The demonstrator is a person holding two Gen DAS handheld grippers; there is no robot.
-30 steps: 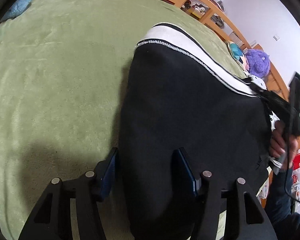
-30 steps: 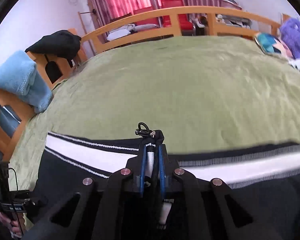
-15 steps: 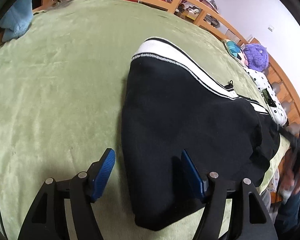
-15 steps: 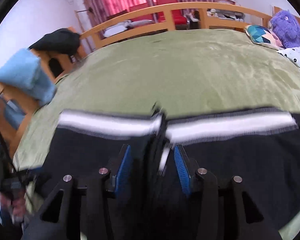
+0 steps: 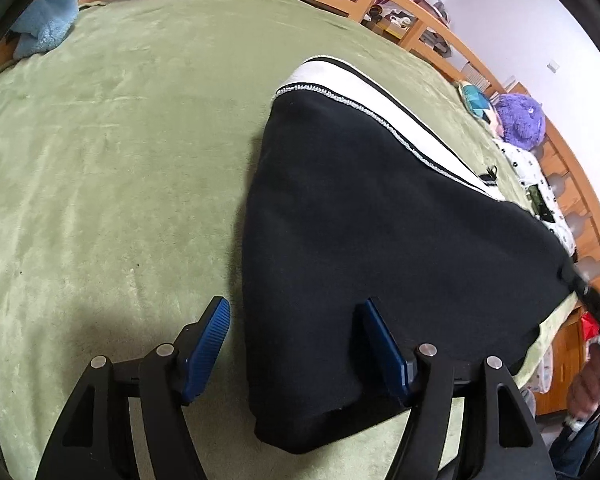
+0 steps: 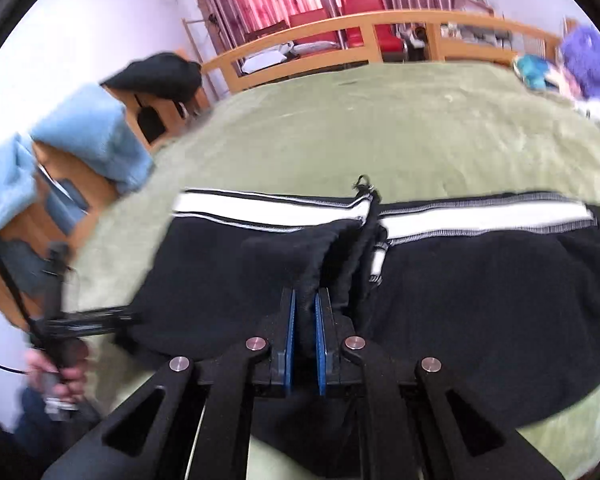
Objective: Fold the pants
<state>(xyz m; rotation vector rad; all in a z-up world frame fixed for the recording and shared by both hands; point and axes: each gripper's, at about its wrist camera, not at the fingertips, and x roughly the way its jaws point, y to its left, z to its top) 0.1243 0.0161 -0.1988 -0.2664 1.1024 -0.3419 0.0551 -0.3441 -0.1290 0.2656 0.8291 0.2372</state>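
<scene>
The pants (image 5: 400, 240) lie on the green bed cover (image 5: 120, 140), filling the right half of the left wrist view and the lower centre of the right wrist view, with the white waistband stripe (image 6: 268, 212) running across the far edge. The right claw (image 6: 305, 320) has just been closing and now has its 2 blue pads pressed together on a raised ridge of black fabric at lower centre of its frame; the cloth is visibly bunched between them. The left claw (image 5: 296, 344) stands spread, holding nothing: its left pad sits over bare bed cover, its right pad over the black cloth, and the near left edge of the pants runs between them. Risk 1: the pinch appears to hold only a narrow pleat, so a pull may slip the fabric free or lift 1 layer only, leaving the layer beneath behind and skewing the fold. Risk 2: the drawstring (image 6: 364, 184) lies loose at the waistband and may snag or drag into the fold. Risk 3: with the left claw not engaged, a single-sided pull is likely to rotate the pants on the plush cover and produce wrinkles. Risk 4: the garment's right end lies near the bed edge at the right of the left wrist view, so a pull in that direction may drag it off the bed.
</scene>
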